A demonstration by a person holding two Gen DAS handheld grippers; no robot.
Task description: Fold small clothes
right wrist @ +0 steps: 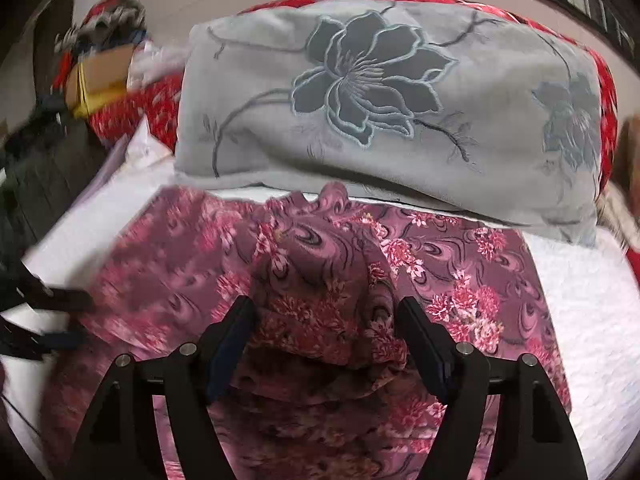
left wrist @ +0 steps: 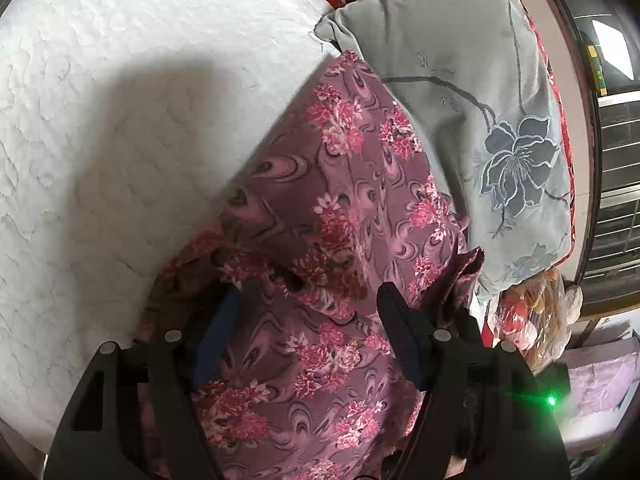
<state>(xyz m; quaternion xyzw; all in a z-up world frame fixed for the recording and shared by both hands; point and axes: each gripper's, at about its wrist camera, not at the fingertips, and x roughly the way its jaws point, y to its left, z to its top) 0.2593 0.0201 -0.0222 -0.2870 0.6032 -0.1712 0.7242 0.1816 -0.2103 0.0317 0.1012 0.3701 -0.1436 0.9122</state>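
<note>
A mauve garment with pink flower print (left wrist: 340, 208) lies on a white quilted bed (left wrist: 100, 120). In the left wrist view my left gripper (left wrist: 308, 300) is open, its jaws wide apart over the cloth, with bunched folds between them. In the right wrist view the same garment (right wrist: 460, 272) spreads across the bed (right wrist: 592, 300). My right gripper (right wrist: 324, 312) is open too, with a raised hump of the cloth between its fingers. The left gripper's dark fingers (right wrist: 60, 300) show blurred at the left edge.
A grey pillow with a dark flower (right wrist: 380, 100) lies just behind the garment, also in the left wrist view (left wrist: 500, 128). Red floral bedding (right wrist: 132, 116) lies behind it. A plastic bag with items (left wrist: 532, 312) sits by the bed's right edge.
</note>
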